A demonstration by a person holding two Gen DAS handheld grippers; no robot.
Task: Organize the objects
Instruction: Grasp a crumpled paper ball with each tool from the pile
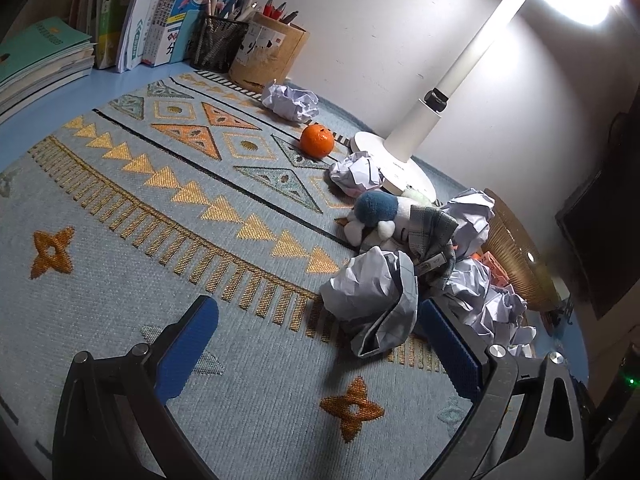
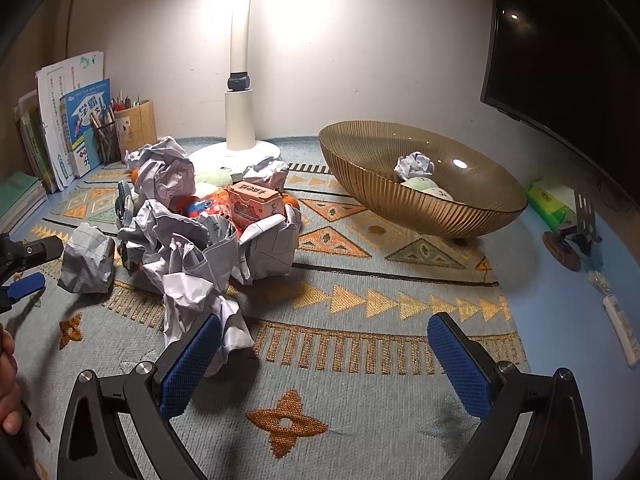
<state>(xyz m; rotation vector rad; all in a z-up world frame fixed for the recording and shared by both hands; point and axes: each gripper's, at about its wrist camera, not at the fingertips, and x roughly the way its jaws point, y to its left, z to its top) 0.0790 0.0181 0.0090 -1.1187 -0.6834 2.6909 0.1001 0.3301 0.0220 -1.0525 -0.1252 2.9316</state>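
Observation:
A heap of crumpled paper balls (image 2: 192,248) lies on the patterned mat, with a pink box (image 2: 254,200) and a plush toy (image 1: 384,216) among it. An orange (image 1: 317,141) sits near the lamp base. An amber ribbed bowl (image 2: 424,204) at the right holds a paper ball (image 2: 414,165) and pale round items. My left gripper (image 1: 320,320) is open, with a crumpled paper (image 1: 372,300) just inside its right finger. My right gripper (image 2: 326,340) is open and empty over the mat, its left finger beside the heap.
A white desk lamp (image 2: 240,80) stands at the back. Books (image 1: 140,12) and two pen holders (image 1: 272,52) line the back left. A dark monitor (image 2: 560,40) hangs at the right. A green tissue pack (image 2: 554,202) and a small stand lie at the right edge.

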